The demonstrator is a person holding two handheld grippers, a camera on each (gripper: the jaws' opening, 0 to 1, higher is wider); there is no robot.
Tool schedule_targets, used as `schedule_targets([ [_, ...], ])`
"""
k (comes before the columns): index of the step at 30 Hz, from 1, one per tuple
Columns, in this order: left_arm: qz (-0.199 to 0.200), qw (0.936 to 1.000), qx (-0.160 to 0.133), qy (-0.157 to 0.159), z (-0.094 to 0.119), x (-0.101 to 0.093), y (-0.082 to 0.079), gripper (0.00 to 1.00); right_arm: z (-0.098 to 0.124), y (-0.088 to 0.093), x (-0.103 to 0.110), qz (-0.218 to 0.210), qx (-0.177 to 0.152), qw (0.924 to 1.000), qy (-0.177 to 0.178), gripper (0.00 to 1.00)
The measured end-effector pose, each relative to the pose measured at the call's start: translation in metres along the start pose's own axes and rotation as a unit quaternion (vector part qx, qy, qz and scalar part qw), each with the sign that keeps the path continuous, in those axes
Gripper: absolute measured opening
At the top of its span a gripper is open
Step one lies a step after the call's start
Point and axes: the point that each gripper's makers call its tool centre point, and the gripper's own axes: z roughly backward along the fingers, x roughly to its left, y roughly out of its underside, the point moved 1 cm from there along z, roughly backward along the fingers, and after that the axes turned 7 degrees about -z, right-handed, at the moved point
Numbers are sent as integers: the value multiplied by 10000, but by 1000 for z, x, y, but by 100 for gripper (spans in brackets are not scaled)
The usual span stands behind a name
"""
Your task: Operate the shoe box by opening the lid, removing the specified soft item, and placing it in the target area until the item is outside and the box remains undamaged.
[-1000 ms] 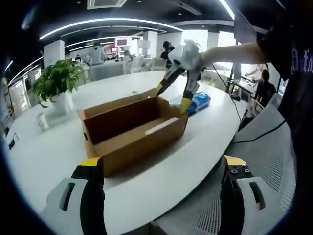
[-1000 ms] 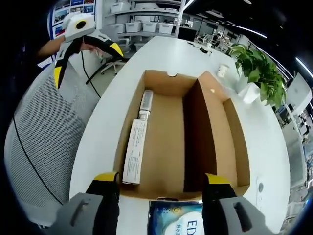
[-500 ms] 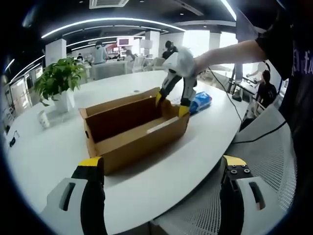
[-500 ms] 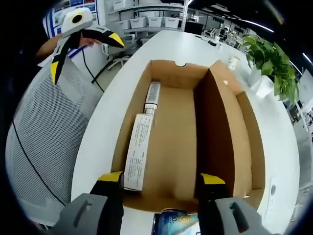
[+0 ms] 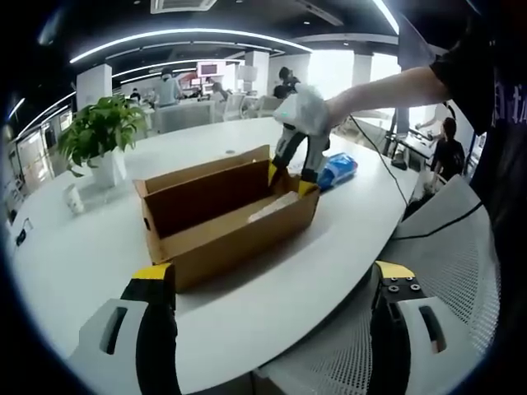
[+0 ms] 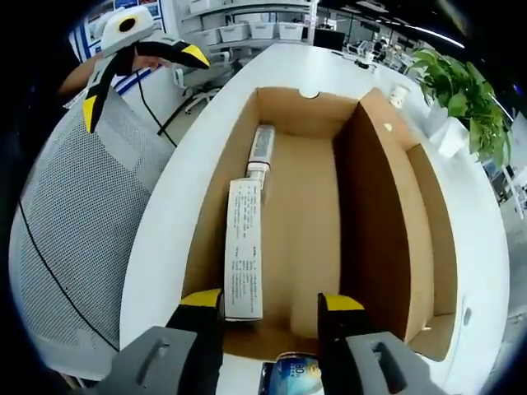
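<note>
The brown shoe box (image 5: 222, 216) stands open on the white table (image 5: 74, 263), its lid (image 6: 387, 206) raised along the far side. A long white carton (image 6: 244, 248) with a tube (image 6: 261, 146) beyond it lies along one inner wall. My right gripper (image 6: 270, 303) is open, its tips just inside the box's near end, the left tip beside the carton's end. It reaches down into the box as the right gripper (image 5: 292, 169) in the left gripper view. A blue soft packet (image 5: 336, 169) lies on the table outside the box. My left gripper (image 5: 272, 280) hangs open over the table's edge.
A potted plant (image 5: 99, 136) and a small white cup (image 5: 72, 200) stand at the back left of the table. A mesh office chair (image 5: 461, 271) sits close by the table edge. The person's arm (image 5: 387, 86) stretches in from the right. People and desks fill the background.
The right gripper has come down from above the box into its end, and its jaws stand closer together. The left gripper has stayed in place.
</note>
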Motion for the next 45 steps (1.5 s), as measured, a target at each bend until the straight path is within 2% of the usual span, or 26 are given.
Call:
schedule_targets([
  [7, -1, 10000, 7, -2, 1, -1, 0, 97, -7, -14, 4, 90, -169, 9998, -29, 41],
  [9, 6, 10000, 2, -8, 1, -1, 0, 97, -11, -17, 7, 195, -230, 9995, -69, 37],
  [17, 5, 10000, 38, -27, 2, 1, 2, 96, -17, -25, 9, 322, -299, 9990, -60, 33],
  [30, 38, 10000, 41, -49, 3, 2, 3, 96, -25, -35, 13, 176, -473, 9987, -63, 26],
  [40, 42, 10000, 54, -25, 2, 1, 4, 96, -30, -42, 18, 162, -568, 9982, -69, 16],
  [45, 48, 10000, 36, -39, 3, 2, 3, 96, -29, -42, 17, 138, -577, 9982, -38, 16],
])
